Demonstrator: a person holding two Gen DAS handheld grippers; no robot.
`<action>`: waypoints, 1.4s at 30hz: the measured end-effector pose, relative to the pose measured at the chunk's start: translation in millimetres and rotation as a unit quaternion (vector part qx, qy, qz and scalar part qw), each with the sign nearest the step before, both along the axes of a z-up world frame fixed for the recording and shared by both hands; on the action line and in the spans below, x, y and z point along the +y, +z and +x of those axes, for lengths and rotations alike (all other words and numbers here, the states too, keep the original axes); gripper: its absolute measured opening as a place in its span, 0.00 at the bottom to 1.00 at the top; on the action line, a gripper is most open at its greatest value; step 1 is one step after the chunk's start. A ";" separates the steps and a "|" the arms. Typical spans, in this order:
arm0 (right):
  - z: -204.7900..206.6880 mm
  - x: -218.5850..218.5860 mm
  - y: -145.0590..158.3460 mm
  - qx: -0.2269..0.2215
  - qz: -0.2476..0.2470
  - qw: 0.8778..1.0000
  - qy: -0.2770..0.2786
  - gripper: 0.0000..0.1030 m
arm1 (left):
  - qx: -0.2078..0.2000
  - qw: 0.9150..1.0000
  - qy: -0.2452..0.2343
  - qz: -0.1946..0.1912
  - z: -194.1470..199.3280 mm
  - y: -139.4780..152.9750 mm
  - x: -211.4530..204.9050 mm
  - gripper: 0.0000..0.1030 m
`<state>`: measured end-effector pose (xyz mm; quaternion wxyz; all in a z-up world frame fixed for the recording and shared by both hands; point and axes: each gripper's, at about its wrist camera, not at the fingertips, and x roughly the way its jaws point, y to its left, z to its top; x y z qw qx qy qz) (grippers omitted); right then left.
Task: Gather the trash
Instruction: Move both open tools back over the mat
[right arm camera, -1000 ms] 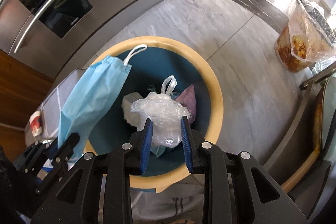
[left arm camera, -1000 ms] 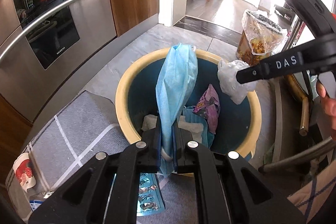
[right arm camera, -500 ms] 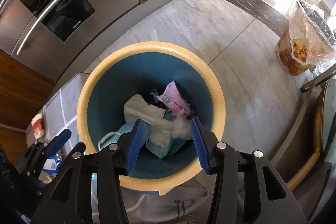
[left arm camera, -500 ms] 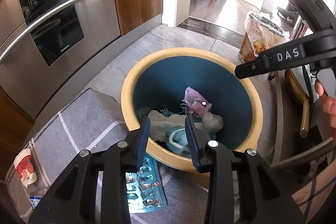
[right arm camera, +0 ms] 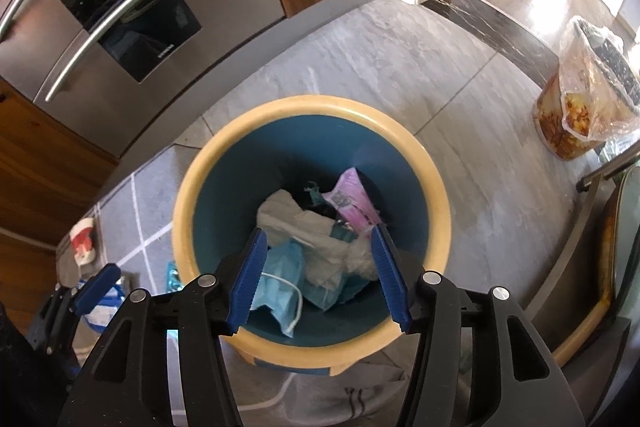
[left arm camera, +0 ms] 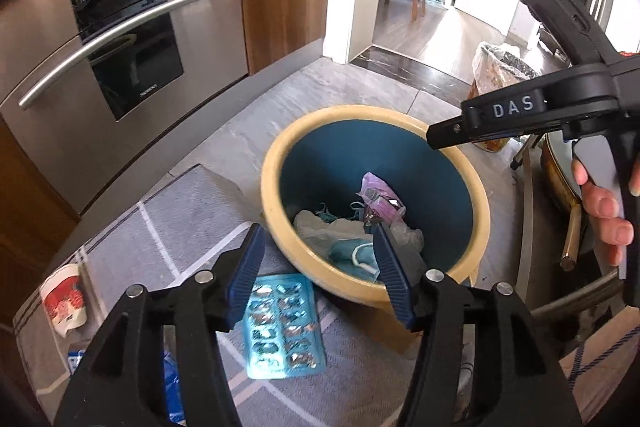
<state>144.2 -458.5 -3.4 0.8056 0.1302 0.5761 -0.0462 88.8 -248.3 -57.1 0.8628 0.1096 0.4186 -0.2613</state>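
From the left wrist, the left hand-held gripper (left arm camera: 318, 269) is hanging over the near rim of the yellow-rimmed bin (left arm camera: 276, 163), its jaws opening with nothing between them; a blue face mask (left arm camera: 352, 253) is lying inside, and a blister pack (left arm camera: 282, 327) is lying on the grey mat (left arm camera: 188, 223) beside the bin. From the right wrist, the right hand-held gripper (right arm camera: 318, 271) is hanging above the bin (right arm camera: 436, 195), jaws likewise opening and empty; the mask (right arm camera: 280, 291), a clear plastic bag (right arm camera: 360, 259) and a pink wrapper (right arm camera: 352, 203) are resting in the bin.

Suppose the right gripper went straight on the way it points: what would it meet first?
Probably the trash in the bin: the empty, opening right gripper aims at the white crumpled paper beside the blue face mask. Depth is uncertain.
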 end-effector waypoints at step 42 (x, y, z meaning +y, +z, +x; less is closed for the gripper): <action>-21.4 160.4 50.5 -0.198 -0.084 0.951 0.223 0.95 | -0.083 0.967 0.239 -0.024 -17.7 90.5 252.4 0.95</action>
